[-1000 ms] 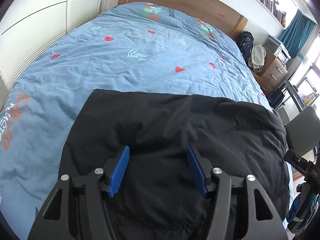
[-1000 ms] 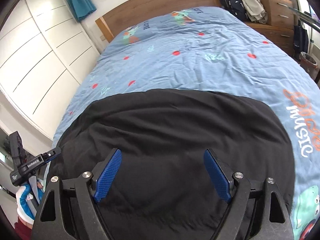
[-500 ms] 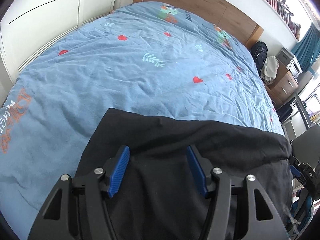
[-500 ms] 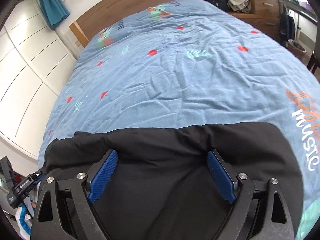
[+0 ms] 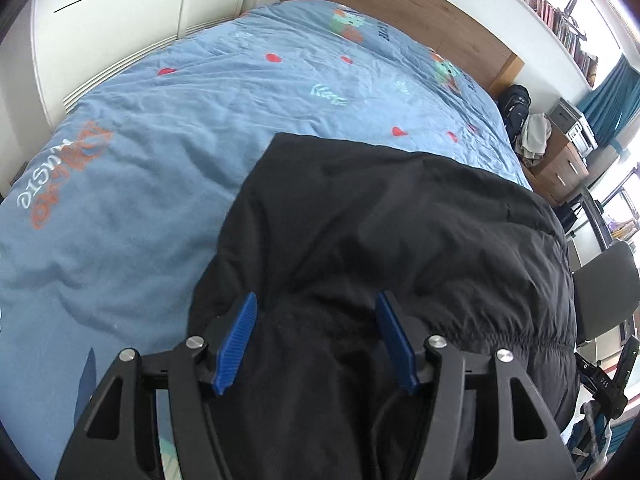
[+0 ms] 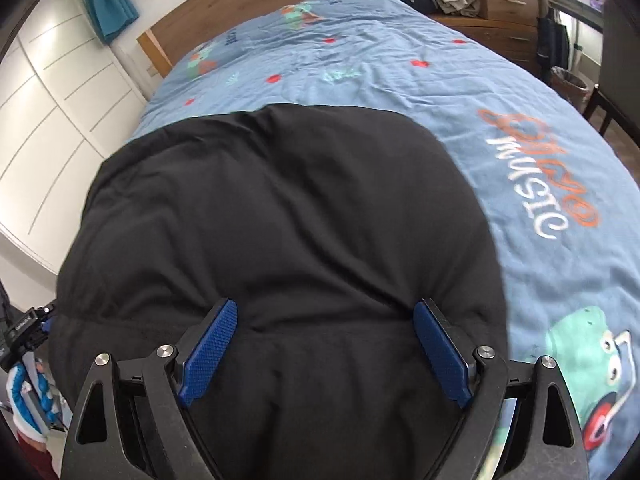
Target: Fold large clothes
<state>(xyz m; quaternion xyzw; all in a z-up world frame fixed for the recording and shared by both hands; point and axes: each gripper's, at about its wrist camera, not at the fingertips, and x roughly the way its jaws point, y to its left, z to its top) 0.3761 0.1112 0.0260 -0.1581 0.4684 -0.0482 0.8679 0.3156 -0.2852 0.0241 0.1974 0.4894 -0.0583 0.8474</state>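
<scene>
Black padded clothing (image 5: 400,232), a large puffy garment, lies spread over the near part of a bed covered by a blue duvet (image 5: 160,140) printed with red hearts, leaf sprigs and cartoon figures. Seen from the left wrist, the left tongs (image 5: 316,312) hang above the garment's near edge with their blue pads (image 5: 236,336) standing apart; dark fabric fills the gap between them, yet neither pad presses on it. A gathered, elasticated seam runs across the cloth just to the right of these tongs. Seen from the right wrist, the right tongs (image 6: 324,320) are spread wide over the same garment (image 6: 280,208), and their pads (image 6: 208,352) also stand clear of the cloth that shows between them. The duvet (image 6: 560,280) lies bare to the right of the garment, carrying orange and white lettering and a green cartoon creature. A wooden headboard (image 6: 248,8) closes the far end of the bed, white wardrobe doors (image 6: 52,112) run along one side, and a wooden chest of drawers (image 5: 564,168) with a black backpack (image 5: 516,104) beside it stands on the other.
</scene>
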